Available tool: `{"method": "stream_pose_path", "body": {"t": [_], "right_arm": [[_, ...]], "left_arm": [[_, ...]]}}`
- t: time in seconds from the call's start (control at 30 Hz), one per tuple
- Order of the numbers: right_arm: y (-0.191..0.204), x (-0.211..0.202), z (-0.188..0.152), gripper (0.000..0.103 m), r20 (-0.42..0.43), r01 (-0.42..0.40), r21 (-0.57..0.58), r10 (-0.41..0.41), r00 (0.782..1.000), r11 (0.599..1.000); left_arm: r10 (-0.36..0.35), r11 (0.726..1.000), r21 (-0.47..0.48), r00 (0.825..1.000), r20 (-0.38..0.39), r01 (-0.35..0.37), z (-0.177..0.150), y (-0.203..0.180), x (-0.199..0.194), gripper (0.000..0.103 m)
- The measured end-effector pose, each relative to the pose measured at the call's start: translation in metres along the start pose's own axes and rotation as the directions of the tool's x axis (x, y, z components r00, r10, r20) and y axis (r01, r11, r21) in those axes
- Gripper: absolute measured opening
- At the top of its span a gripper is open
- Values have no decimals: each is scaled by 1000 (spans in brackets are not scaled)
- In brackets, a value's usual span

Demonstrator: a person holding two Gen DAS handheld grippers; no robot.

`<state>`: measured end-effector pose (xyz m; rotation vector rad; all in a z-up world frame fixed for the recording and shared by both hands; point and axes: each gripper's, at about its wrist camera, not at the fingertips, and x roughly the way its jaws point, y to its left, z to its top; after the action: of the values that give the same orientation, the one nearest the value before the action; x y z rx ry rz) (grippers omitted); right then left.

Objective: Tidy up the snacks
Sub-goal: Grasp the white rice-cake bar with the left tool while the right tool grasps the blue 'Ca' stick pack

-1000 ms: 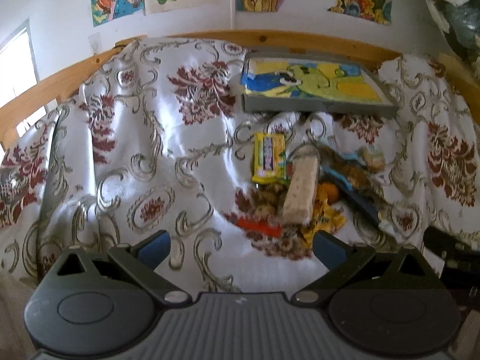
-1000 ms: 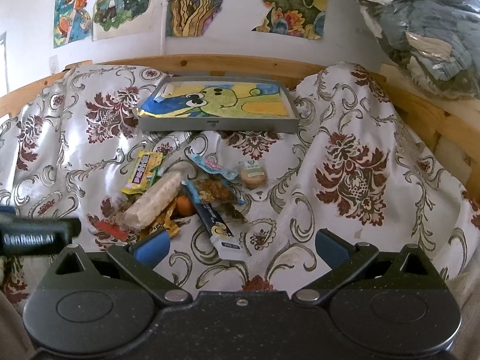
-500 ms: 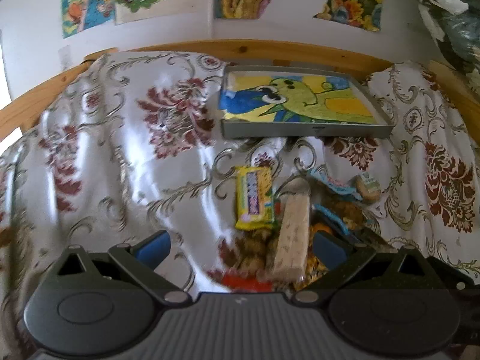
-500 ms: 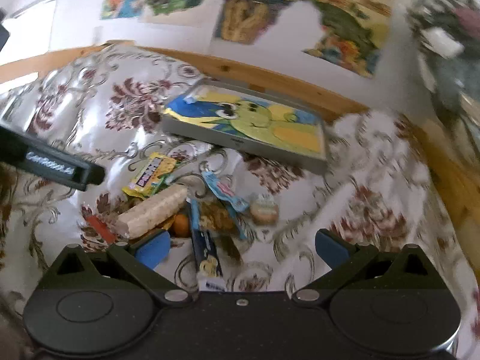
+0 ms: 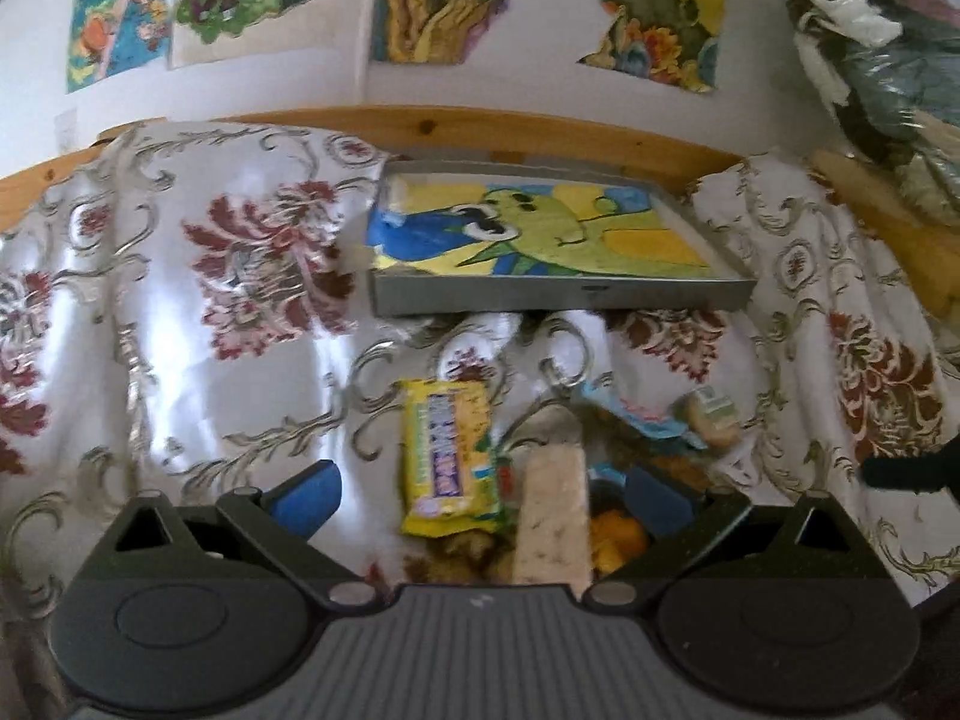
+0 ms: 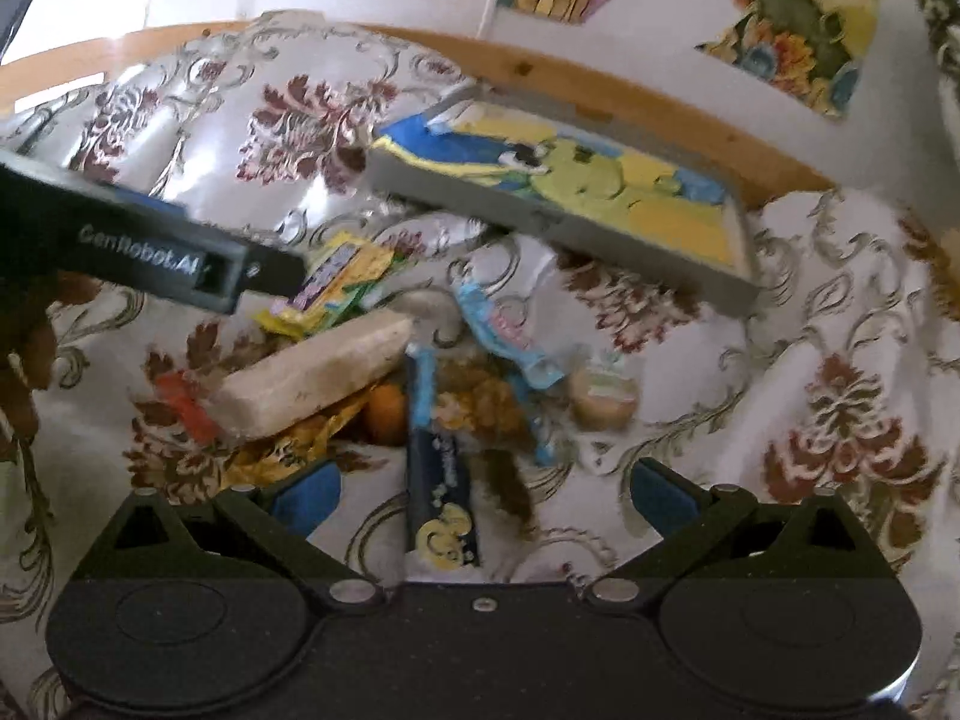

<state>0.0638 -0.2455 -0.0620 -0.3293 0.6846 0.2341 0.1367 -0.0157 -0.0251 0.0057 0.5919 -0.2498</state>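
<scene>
both tools have closed in on the snack pile [image 6: 384, 384] on the bed's patterned cover [image 5: 180, 312]. left tool [image 5: 480, 486] and right tool [image 6: 480, 483] gape apart, empty. grey tray [image 5: 558, 294] beyond sits unfilled; sorting not begun.

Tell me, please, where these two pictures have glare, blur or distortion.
Left wrist view: bright window glare on the shiny cloth at left; the wooden rail bows from the fisheye; the snacks near the lens, like the yellow packet, look soft. Right wrist view: motion blur over everything, strongest on the tray and the left gripper; glare on the cloth's upper left.
</scene>
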Motion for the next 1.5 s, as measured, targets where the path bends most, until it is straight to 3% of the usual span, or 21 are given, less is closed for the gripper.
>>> {"method": "stream_pose_path", "body": {"t": [0.27,0.47,0.67,0.9,1.03,1.33,1.5], "right_arm": [[-1,23,0,101,-85,-104,18,106,991,994],[-6,30,0,85,-131,-177,102,189,973,979],[-14,30,-2,79,-130,-173,159,194,972,972],[-28,27,-1,53,-122,-160,257,197,973,953],[-29,29,-3,52,-127,-171,273,211,969,947],[-31,26,-2,52,-146,-168,304,220,965,938],[-31,28,-3,55,-175,-171,315,235,956,933]], "left_arm": [[-48,995,78,993,-105,56,-2,-11,32,103],[-93,996,-2,982,-163,94,-5,-3,39,101],[-102,995,-7,974,-204,103,-6,-2,47,91],[-156,988,-5,971,-183,157,-4,-7,43,73],[-191,981,-14,958,-216,193,-5,-9,48,59],[-184,983,-69,945,-272,172,-8,-3,60,47],[-183,983,-64,940,-288,172,-11,-4,64,46]]}}
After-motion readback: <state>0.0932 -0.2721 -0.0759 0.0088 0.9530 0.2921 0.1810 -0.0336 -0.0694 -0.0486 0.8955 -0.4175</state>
